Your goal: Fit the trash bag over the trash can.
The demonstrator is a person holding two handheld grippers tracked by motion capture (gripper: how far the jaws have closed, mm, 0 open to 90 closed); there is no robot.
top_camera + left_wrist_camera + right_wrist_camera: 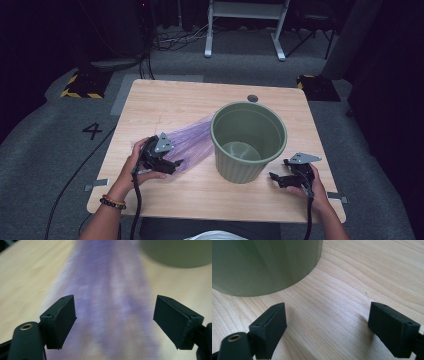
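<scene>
My left gripper (113, 320) jaws gape empty above the purple hair (107, 290); right gripper (327, 327) is open too. Next I regrasp the hair for the bucket (248, 141).

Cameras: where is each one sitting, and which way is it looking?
High view: above the person's side, looking forward and down on the table; both forearms, left gripper, right gripper show.
Left gripper view: rides that gripper, looking along its open jaws at purple hair.
Right gripper view: rides that gripper, jaws open over wood, facing the bucket.
Shared: the green bucket shows in all three.
</scene>
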